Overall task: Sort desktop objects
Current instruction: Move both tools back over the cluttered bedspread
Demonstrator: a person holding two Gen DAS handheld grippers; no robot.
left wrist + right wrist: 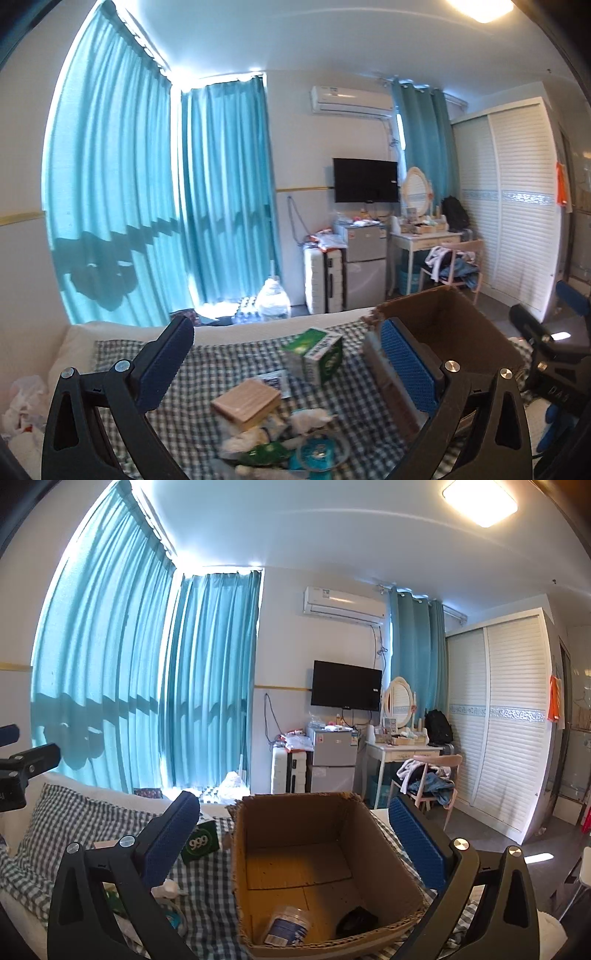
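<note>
1. The cardboard box [325, 871] sits open on the checked cloth [207, 893], a clear plastic jar [286, 925] and a dark object [357, 921] lying on its floor.
2. The right gripper [295, 845] hangs level over the box, jaws spread wide, nothing between them.
3. The left gripper [284, 365] hovers above the clutter, jaws wide apart and empty.
4. Below it lie a wooden block [246, 404] and a green-and-white carton [319, 354], with the box just to the right.

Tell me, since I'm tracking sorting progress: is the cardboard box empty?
Not empty. The cardboard box holds a clear plastic jar lying tipped and a dark object; most of its floor is bare.
</note>
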